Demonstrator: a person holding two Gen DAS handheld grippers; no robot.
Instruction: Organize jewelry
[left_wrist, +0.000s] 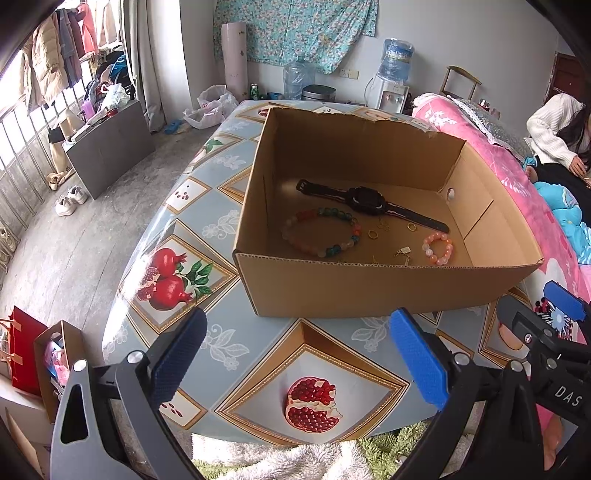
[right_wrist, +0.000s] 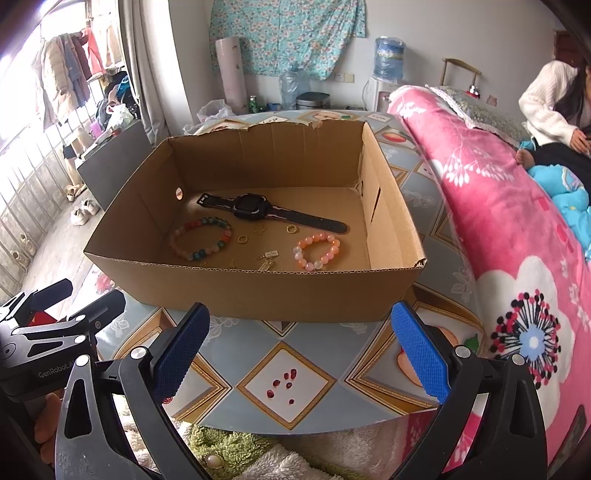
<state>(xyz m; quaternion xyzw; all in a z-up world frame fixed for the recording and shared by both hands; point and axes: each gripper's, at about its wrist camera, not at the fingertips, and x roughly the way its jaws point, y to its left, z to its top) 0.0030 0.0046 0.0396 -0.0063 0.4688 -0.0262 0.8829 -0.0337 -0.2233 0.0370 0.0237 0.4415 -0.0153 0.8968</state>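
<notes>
An open cardboard box (left_wrist: 369, 284) (right_wrist: 258, 291) stands on the patterned table. Inside lie a black watch (left_wrist: 369, 201) (right_wrist: 251, 208), a multicoloured bead bracelet (left_wrist: 295, 221) (right_wrist: 184, 230), a pink bead bracelet (left_wrist: 428, 242) (right_wrist: 301, 245), small gold rings (left_wrist: 373, 233) (right_wrist: 242, 239) and gold earrings (left_wrist: 402, 253) (right_wrist: 267, 258). My left gripper (left_wrist: 299, 354) is open and empty, held short of the box's near wall. My right gripper (right_wrist: 301, 350) is also open and empty, on the near side of the box. Each gripper shows at the edge of the other's view.
A pink flowered blanket (right_wrist: 498, 221) covers a bed right of the table, where a person in a white sweater (right_wrist: 546, 99) sits. A fluffy green and white cloth (right_wrist: 236, 450) lies at the table's near edge. Paper bags (left_wrist: 40, 354) stand on the floor at left.
</notes>
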